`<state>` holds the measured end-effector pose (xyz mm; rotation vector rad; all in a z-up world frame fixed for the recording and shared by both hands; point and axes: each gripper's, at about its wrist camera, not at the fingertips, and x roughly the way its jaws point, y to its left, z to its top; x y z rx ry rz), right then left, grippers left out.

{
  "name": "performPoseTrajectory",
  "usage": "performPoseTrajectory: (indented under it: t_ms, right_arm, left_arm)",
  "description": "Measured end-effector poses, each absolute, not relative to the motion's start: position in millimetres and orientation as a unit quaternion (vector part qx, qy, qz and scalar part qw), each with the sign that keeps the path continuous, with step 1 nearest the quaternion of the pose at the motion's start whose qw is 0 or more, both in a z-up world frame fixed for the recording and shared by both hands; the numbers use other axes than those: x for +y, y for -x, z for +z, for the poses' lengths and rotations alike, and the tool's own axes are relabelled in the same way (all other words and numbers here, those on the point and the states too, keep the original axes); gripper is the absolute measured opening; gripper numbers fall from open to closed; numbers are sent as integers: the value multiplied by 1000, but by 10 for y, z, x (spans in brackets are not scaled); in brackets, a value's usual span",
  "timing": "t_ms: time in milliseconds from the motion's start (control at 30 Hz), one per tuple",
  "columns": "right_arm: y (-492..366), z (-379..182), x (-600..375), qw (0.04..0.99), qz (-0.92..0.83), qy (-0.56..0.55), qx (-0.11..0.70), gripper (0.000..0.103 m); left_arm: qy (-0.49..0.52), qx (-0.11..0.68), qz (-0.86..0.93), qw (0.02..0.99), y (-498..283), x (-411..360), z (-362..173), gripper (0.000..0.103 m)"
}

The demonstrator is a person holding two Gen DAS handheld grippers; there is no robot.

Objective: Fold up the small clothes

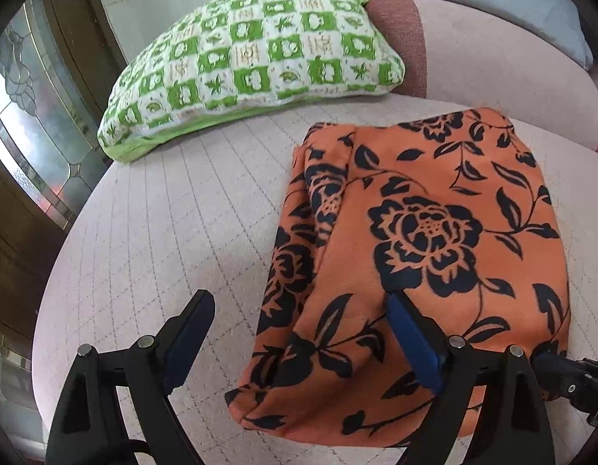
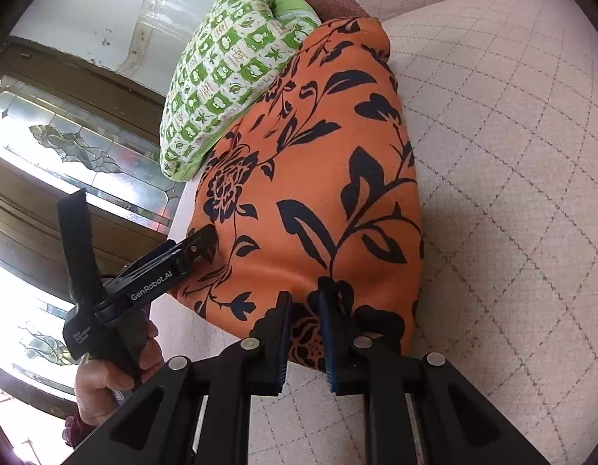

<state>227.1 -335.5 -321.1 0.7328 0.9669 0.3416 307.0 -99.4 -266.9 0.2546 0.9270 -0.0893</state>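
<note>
Garment: orange cloth (image 1: 434, 232) with a black rose-and-leaf print, folded into a rough rectangle, lying flat on the quilted seat; a narrower folded layer shows along its left edge.
Surface: pale quilted cushion (image 1: 175, 209) stitched in a diamond grid, with bare areas left and near of the cloth.
Left gripper (image 1: 299, 337): jaws spread wide and holding nothing; one blue-padded finger (image 1: 413, 345) lies on top of the cloth at its near part, the other hangs over the bare cushion left of the cloth.
Right gripper (image 2: 303, 335): jaws drawn close with only a narrow gap, set at the cloth's near edge; the print shows in the gap, but whether the pads pinch it cannot be told.
Hand (image 2: 113, 379): wrapped round the left gripper's handle, low left in the right wrist view.
Pillow (image 1: 252, 58): green-and-white checked, far left of the cloth on the same seat, apart from it.
Armrest (image 1: 399, 27): reddish-brown, just behind the pillow.
Window (image 1: 24, 116): leaded glass in a dark wood frame, far left.
</note>
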Motion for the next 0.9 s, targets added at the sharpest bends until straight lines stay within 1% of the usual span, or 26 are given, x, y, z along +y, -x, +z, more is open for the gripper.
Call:
performPoseTrajectory:
  t_ms: [367,900]
  right_arm:
    - [-2263,-3216,-3347,810,159,-342,448,18]
    - [-2270,-3227,-3347,810,158,-344,448,18]
  left_arm:
    - [-107,411,-45,904,-2959,-1028,-2474,91]
    - [-105,407,-44,906,-2955,-986,-2461,91]
